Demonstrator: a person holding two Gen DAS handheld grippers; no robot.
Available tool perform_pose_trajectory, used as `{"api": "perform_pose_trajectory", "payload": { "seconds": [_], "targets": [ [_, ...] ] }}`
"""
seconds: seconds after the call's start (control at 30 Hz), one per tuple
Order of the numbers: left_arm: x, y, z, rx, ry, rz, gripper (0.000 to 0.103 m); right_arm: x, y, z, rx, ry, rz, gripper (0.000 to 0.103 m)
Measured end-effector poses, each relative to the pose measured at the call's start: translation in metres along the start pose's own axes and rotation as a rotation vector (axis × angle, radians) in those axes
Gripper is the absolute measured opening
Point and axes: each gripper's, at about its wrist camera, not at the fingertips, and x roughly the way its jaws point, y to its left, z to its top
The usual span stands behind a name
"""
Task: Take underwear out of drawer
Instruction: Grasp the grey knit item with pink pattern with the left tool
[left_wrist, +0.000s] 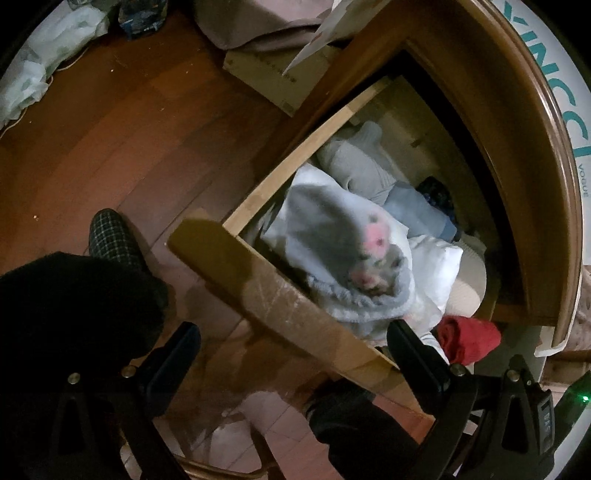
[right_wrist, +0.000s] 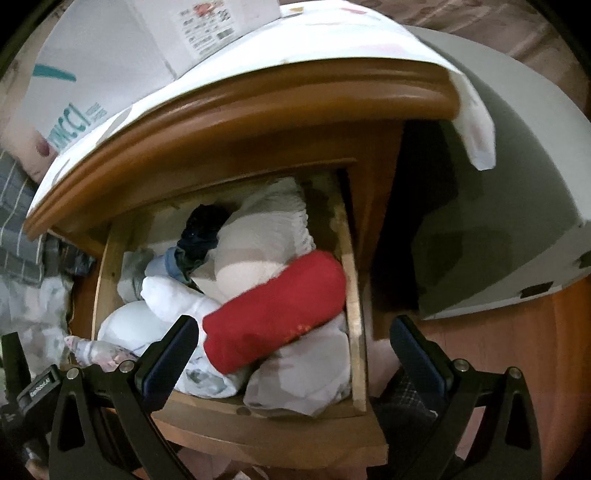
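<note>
A: Drawer (right_wrist: 354, 314) pulled open under the nightstand top. Packed with soft folded and rolled cloth. Red roll (right_wrist: 273, 314) lies on top of the pile, against the drawer's right wall, toward its front.

B: Which piece is the underwear?

A: Can't tell for certain from either view. Candidates: the red roll, a white bundle (right_wrist: 173, 299) beside it toward the drawer's left wall, a dark blue piece (right_wrist: 201, 236) toward the drawer's back. In the left wrist view a pale blue floral garment (left_wrist: 351, 258) sits just inside the drawer's front panel.

B: Grippers?

A: Right gripper (right_wrist: 291, 354) over the drawer's front edge, fingers spread wide, nothing between them; the red roll sits in line with the gap. Left gripper (left_wrist: 291, 350) is also wide open and empty, straddling the drawer's front panel.

B: Handling?

A: Judging by looks: light, limp, not fragile, may unroll when lifted. Best to pinch the red roll across its middle, where the layers are thick, and lift straight up so neighbouring pieces don't drag along.
</note>
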Motion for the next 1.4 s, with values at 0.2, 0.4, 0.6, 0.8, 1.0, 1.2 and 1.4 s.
{"api": "perform_pose_trajectory", "payload": {
  "seconds": [0.2, 0.4, 0.6, 0.8, 1.0, 1.2, 1.4],
  "targets": [
    [-0.008, -0.013, 0.002, 0.079, -0.048, 0.093, 0.103, 0.007, 0.003, 0.0, 0.0, 0.045, 0.05, 0.102],
    [-0.023, -0.027, 0.0, 0.171, -0.086, 0.152, 0.1, 0.012, 0.004, -0.004, 0.011, 0.065, 0.069, 0.102],
    [-0.057, -0.039, -0.004, 0.28, -0.146, 0.158, 0.1, 0.017, 0.009, -0.006, -0.005, 0.085, 0.075, 0.102],
    [-0.078, -0.072, 0.002, 0.511, -0.136, 0.154, 0.1, 0.017, 0.011, -0.007, -0.022, 0.101, 0.07, 0.102],
    [-0.063, -0.09, 0.02, 0.59, 0.0, 0.124, 0.1, 0.017, 0.012, -0.007, -0.033, 0.106, 0.072, 0.102],
    [-0.04, -0.099, 0.025, 0.614, 0.094, 0.13, 0.1, 0.02, 0.014, -0.009, -0.049, 0.143, 0.072, 0.102],
    [-0.014, -0.107, 0.02, 0.655, 0.159, 0.173, 0.1, 0.022, 0.016, -0.01, -0.065, 0.169, 0.071, 0.102]
  ]
}}
